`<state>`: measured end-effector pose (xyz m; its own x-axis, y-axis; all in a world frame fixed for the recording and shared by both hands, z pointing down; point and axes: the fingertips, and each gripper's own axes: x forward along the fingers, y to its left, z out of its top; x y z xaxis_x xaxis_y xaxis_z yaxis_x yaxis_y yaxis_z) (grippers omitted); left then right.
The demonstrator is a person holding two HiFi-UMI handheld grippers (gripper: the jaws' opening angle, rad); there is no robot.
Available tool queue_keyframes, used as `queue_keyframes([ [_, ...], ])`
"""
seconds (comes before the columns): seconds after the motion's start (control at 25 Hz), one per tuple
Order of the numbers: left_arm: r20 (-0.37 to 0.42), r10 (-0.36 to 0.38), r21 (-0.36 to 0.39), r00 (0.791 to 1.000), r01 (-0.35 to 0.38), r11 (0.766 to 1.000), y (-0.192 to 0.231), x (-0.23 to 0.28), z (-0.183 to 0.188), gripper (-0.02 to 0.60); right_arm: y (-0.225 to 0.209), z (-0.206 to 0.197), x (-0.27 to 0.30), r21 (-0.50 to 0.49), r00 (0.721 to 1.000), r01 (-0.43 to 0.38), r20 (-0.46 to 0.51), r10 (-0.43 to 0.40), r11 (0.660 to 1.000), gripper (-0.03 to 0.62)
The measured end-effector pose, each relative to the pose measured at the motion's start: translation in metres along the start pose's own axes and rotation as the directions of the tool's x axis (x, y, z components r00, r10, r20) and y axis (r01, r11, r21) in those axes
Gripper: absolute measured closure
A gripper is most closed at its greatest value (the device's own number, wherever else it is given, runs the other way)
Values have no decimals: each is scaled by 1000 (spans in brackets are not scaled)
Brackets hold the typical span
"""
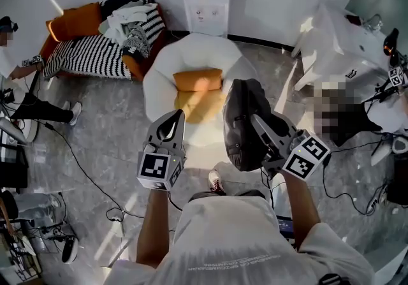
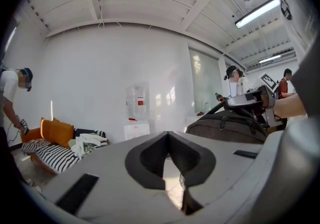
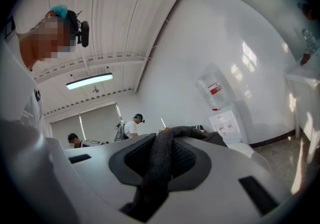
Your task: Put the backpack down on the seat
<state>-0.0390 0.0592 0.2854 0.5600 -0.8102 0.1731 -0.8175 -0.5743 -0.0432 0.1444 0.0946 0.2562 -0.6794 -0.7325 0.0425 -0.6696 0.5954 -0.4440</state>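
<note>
Beside the white seat, off the floor: dark grey backpack, soft and slumped.
Hanging by its woven grey top strap, pinched between the right gripper jaws; left gripper closed, holding nothing.

Dark grey backpack, white seat, orange cushion

Both forearms reach forward, side by side. Left gripper roughly level, jaws together, empty. Right gripper level, jaws clamped on a strap
</note>
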Motion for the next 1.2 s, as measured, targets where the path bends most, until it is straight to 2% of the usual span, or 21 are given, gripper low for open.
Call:
queue_keyframes([
  [0.32,-16,19,-9,1000,-20,1000,20,31,2,574,-22,10,27,-9,1000,13,-17,-13,1000,523],
  [0.72,-44,99,-13,994,-100,995,24,41,-15,574,-55,0,40,69,999,39,15,-40,997,522],
  [1.08,-74,113,-62,991,-118,991,57,107,-29,574,-116,-1,99,129,999,47,-33,-43,991,522],
  [1.2,-121,122,-63,985,-130,990,62,121,-38,574,-128,-8,111,122,998,42,-53,-36,992,522],
])
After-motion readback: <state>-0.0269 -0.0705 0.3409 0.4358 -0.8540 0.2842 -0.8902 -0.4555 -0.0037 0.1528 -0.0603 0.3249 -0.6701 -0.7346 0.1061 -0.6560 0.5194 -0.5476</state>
